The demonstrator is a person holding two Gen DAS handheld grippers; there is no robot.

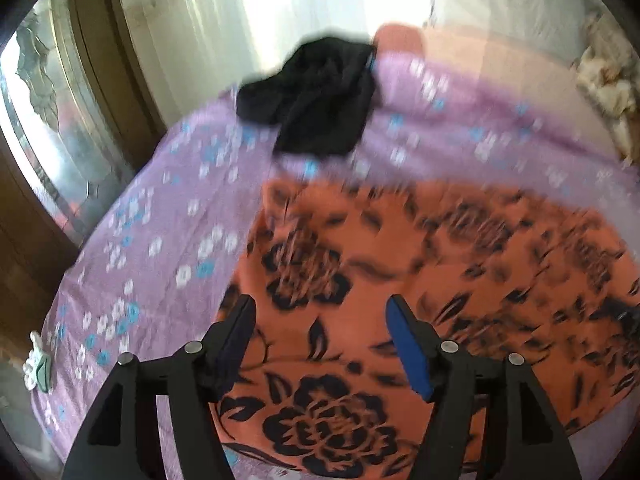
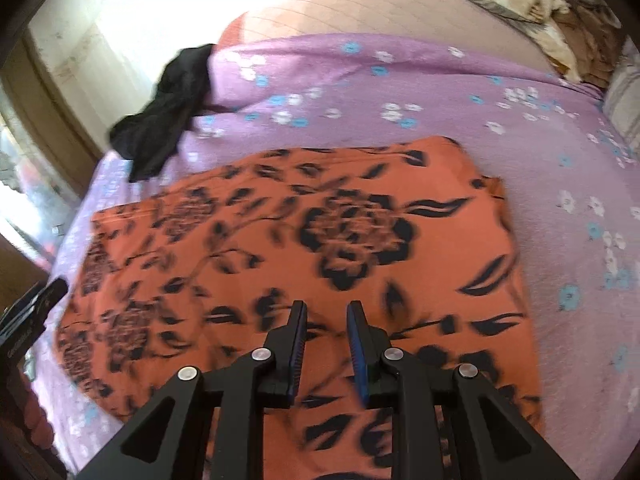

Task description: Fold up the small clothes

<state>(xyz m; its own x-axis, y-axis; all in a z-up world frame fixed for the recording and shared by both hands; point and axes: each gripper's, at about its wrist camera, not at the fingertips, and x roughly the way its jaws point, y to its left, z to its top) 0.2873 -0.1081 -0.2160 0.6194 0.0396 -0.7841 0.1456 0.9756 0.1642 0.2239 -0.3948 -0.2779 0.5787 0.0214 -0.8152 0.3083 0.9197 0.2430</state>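
Purple bedsheet (image 2: pixel 400 92); flat orange floral cloth (image 2: pixel 280 240)

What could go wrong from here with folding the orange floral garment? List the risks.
1. Both grippers, left gripper and right gripper, are open and hold nothing; a shallow pinch on the flat orange floral garment may also catch the purple bedsheet.
2. The black garment lies by the bed's edge and could slide off if the sheet gets tugged.

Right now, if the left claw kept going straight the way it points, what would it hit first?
Most likely the orange floral cloth spread on the bed: the open left claw points down at it with nothing between. Depth is unclear through the blur.
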